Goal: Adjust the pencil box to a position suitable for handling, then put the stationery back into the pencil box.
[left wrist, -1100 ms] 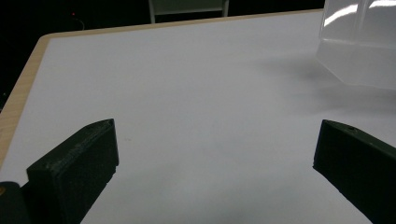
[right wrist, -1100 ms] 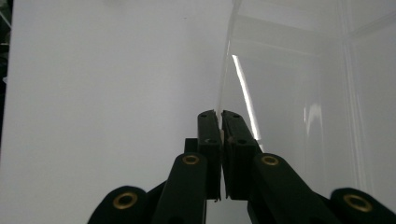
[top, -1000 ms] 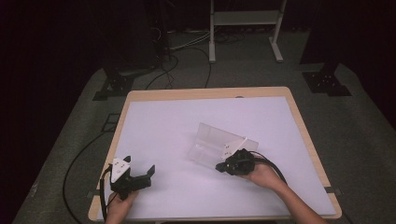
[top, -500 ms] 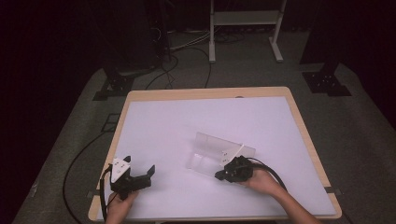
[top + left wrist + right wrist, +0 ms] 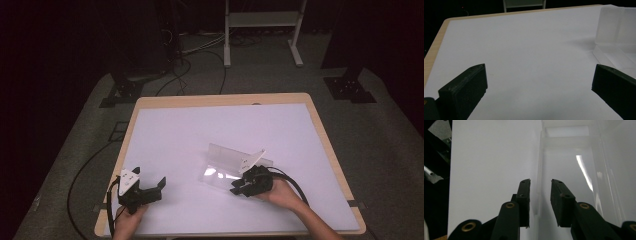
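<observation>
- Left claw (image 5: 150, 187) sits wide open near the tabletop's (image 5: 170, 130) front edge, holding nothing.
- Right claw (image 5: 239, 188) has just been opening, jaws straddling the flat panel's edge without pressing.
- Clear plastic box (image 5: 227, 162) lies unfolded mid-tabletop, one wall upright.

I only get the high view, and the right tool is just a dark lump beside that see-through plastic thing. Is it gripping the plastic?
Observer: No. In the right gripper view, the right tool has just been opening its jaws. They stand apart with an edge of the clear plastic sheet between them, and neither one presses on it.
Operator: And the left tool, is it holding anything?
Observer: Nothing. The left gripper view shows the left tool with its jaws spread wide over the bare white table.
</observation>
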The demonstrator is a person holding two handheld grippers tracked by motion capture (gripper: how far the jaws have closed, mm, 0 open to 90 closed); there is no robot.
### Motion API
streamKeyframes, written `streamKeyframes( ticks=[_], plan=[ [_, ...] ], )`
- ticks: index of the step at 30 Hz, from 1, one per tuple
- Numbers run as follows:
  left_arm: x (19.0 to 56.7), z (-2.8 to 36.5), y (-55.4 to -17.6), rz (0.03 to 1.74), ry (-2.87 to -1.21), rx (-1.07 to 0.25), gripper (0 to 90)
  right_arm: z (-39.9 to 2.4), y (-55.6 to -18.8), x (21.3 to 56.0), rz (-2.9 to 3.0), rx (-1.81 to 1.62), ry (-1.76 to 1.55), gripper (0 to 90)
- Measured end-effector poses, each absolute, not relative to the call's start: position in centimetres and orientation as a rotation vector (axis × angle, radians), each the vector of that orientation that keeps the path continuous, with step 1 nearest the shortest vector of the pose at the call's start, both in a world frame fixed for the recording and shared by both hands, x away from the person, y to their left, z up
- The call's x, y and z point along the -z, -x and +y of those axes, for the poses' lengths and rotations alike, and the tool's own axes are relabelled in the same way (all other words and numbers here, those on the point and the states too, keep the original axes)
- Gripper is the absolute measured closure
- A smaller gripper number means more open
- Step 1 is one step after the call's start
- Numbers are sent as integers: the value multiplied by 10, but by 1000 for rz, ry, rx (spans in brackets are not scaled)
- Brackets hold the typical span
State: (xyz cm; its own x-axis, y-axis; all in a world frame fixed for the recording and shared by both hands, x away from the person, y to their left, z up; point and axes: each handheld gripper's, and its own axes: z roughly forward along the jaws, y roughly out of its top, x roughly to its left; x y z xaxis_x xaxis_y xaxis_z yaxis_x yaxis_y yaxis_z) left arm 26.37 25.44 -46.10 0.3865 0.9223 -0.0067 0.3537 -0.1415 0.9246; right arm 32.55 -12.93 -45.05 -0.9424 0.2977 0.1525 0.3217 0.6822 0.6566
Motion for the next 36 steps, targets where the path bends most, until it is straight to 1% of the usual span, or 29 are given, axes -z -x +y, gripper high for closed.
streamKeyframes(
  ticks=[3, 4, 6, 10, 17, 21, 29, 36],
  plan=[
    [461, 255, -264, 1135, -1692, -749, 0, -132, -325, 448, -2840, 1137, 539, 648],
    [461, 255, -264, 1137, -1691, -749, 0, -136, -325, 445, -2813, 1162, 564, 620],
    [461, 255, -264, 1136, -1691, -747, 0, -137, -324, 444, -2806, 1166, 575, 616],
    [461, 254, -264, 1133, -1697, -749, 0, -151, -322, 435, -2807, 1230, 614, 569],
    [461, 255, -265, 1137, -1695, -744, 0, -172, -319, 425, -2819, 1276, 673, 527],
    [461, 253, -265, 1129, -1710, -747, 0, -191, -313, 420, -2818, 1306, 746, 500],
    [461, 255, -265, 1132, -1700, -736, 0, -210, -305, 414, -2831, 1353, 812, 494],
    [461, 254, -265, 1132, -1709, -740, 0, -231, -301, 411, -2828, 1380, 914, 456]
  ],
)
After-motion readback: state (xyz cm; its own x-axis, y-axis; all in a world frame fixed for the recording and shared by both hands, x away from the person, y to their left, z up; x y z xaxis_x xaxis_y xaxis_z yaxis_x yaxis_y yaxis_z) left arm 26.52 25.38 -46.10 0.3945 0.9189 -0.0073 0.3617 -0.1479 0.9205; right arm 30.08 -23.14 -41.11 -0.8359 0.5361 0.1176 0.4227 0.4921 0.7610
